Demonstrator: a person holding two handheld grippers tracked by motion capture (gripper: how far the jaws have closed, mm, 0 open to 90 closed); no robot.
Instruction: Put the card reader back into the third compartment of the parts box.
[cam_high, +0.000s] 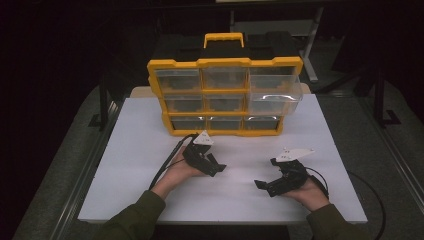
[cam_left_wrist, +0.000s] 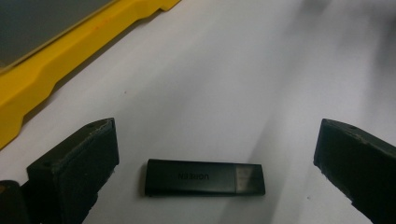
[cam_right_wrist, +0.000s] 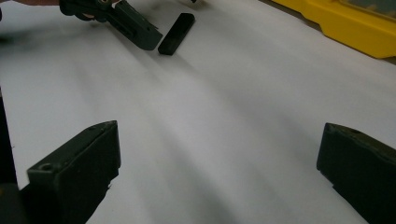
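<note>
The left claw (cam_left_wrist: 215, 154) hangs spread wide over a small black USB stick (cam_left_wrist: 204, 177), which lies flat on the white desk (cam_high: 140, 150) between its jaws. Best to lower squarely and pinch its long sides. The right claw (cam_high: 274, 181), also apart, idles at 4 o'clock. The yellow drawer organiser (cam_high: 225, 95) stands at 12 o'clock; open room lies all around.
</note>
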